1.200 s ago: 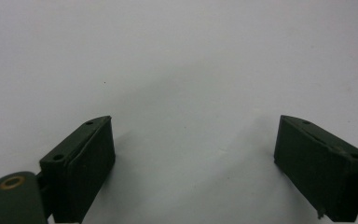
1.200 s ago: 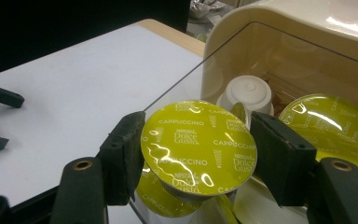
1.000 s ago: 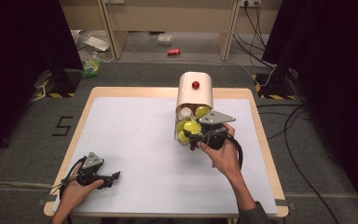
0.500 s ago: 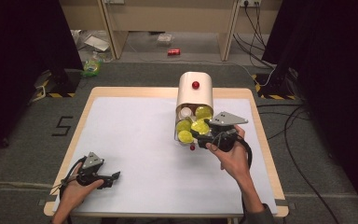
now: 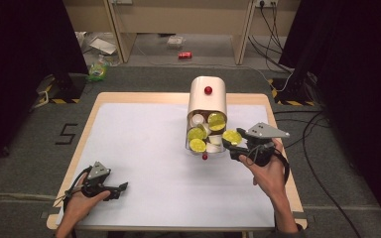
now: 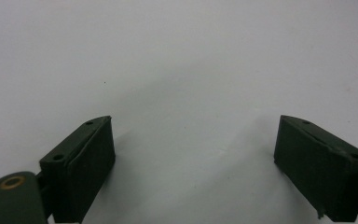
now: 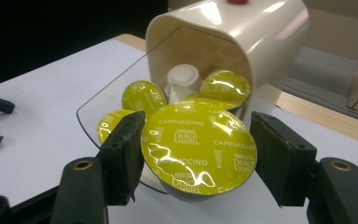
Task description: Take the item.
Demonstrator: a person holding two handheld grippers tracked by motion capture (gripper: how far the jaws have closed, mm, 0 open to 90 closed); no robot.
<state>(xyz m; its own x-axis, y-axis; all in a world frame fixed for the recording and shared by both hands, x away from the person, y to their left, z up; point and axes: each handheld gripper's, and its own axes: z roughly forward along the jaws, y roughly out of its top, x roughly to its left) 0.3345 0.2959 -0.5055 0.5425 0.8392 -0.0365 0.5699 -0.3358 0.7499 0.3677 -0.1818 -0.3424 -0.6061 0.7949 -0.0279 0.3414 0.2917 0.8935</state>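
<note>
Capsule extraction was under way: the right tongs (image 7: 196,154) gripped one yellow-lidded capsule (image 7: 198,147) by its sides, just clear of the dispenser's tray (image 7: 91,122) beyond them. Several capsules (image 5: 197,145) lay in that tray, not yet taken. Well apart, the left tongs (image 6: 193,163) rested wide and empty on the desk (image 5: 139,148).

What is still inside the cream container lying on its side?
The cream container holds yellow-lidded capsules and a white capsule turned lid-away, spilling onto its clear tray. The right gripper holds one capsule in front, covering whatever lies behind it.
</note>
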